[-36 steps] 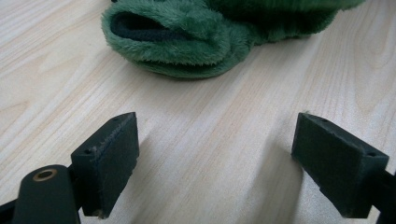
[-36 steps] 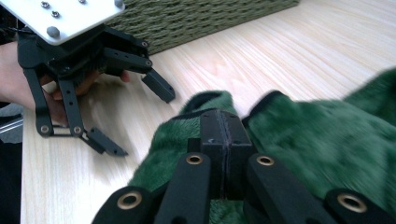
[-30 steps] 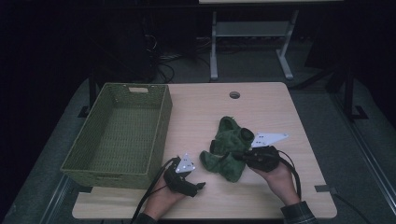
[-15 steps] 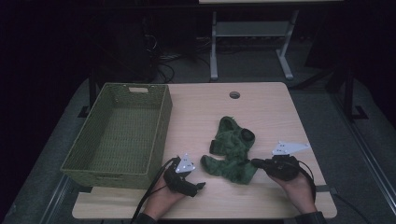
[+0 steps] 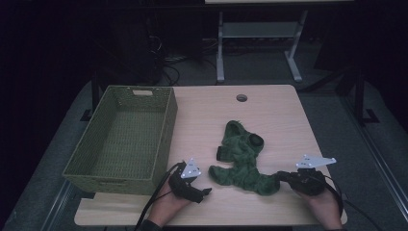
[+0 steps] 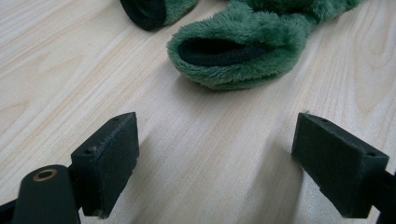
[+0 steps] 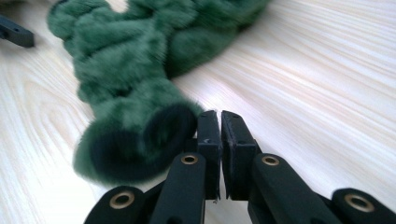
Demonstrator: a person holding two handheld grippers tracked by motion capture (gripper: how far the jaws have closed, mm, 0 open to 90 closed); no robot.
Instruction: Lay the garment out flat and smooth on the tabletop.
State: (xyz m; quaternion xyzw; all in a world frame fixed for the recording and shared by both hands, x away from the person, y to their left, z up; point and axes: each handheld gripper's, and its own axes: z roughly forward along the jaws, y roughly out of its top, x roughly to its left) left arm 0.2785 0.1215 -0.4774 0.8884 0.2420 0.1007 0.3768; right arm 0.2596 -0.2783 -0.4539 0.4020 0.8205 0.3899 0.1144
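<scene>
Right gripper [image 7: 220, 122] jaws nearly together, nothing between them, beside the sock [image 7: 135, 98] cuff; left gripper [image 6: 210, 140] wide apart, on the table [image 5: 269, 110], near the sock

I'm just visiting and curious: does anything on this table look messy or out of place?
Only the green fleece garment: it lies crumpled and twisted on the table, beside the basket rather than in it. Nothing looks spilled or damaged.

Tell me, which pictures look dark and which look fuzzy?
High view: the room behind the table is nearly black. Left gripper view: bright wood, soft shadows under the jaws. Right gripper view: the green fleece garment is blurred, especially its near cuff.
</scene>
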